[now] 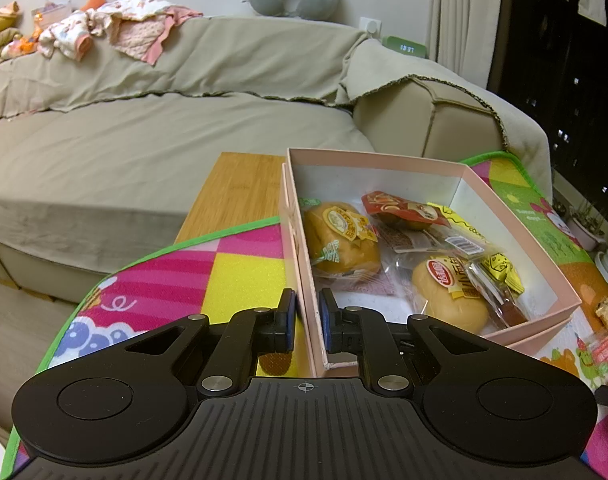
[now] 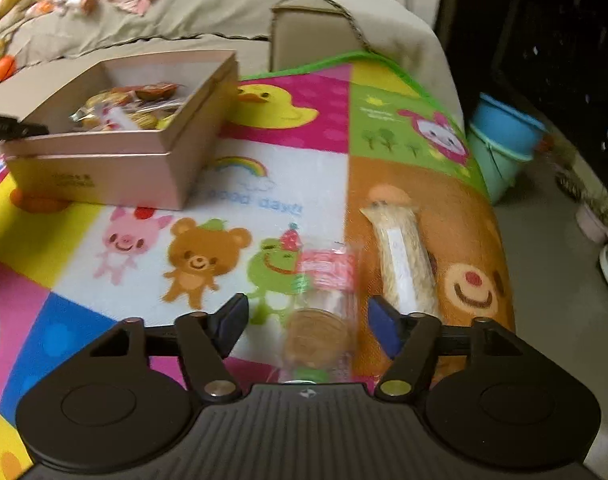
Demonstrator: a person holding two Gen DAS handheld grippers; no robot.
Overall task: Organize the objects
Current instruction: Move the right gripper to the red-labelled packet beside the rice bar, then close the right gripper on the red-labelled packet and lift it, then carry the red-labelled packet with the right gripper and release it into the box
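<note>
Right wrist view: right gripper (image 2: 307, 320) is hovering wide open, holding nothing, around a light, crinkly, slippery biscuit packet (image 2: 321, 300); gripping its firm biscuit looks best. At ten o'clock, left gripper (image 1: 307, 320) is pinching the pink box (image 2: 116, 152) wall

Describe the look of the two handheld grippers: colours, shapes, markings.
Both look the same. The left gripper and right gripper have black bodies with a ribbed top plate bearing a small crosshair mark, a round disc housing on each side, and angled black linkage arms joined by silver pivot pins. The fingers carry blue pads. No cables, hands or sleeves are in view.
</note>
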